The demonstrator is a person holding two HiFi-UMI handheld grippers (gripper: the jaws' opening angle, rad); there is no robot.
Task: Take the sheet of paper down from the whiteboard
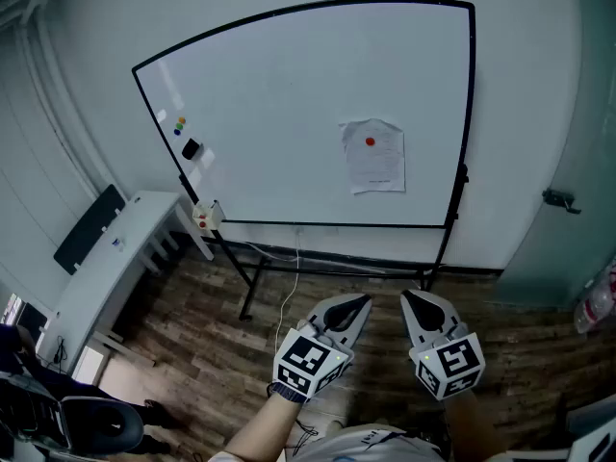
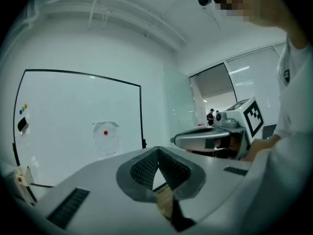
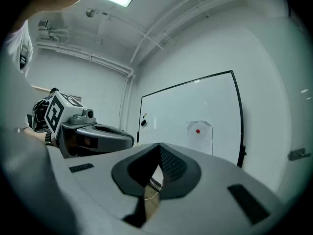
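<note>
A white sheet of paper [image 1: 373, 160] hangs on the whiteboard [image 1: 289, 85], pinned near its top by a red magnet [image 1: 370, 141]. It sits at the board's lower right. Both grippers are held low in front of the board, well short of it, above the wooden floor. My left gripper [image 1: 356, 303] is shut with nothing in it, and my right gripper [image 1: 412, 299] beside it is also shut and empty. In the left gripper view the paper [image 2: 106, 138] lies beyond the closed tips [image 2: 157, 151]. The right gripper view shows the paper [image 3: 199, 136] above and right of its closed tips [image 3: 159, 147].
A black eraser [image 1: 191, 149] and small coloured magnets [image 1: 180, 125] cling to the board's left side. A small box [image 1: 205, 216] hangs at its lower left corner. The board's stand legs [image 1: 248, 287] and a cable cross the floor. A white bench [image 1: 115, 258] stands at the left.
</note>
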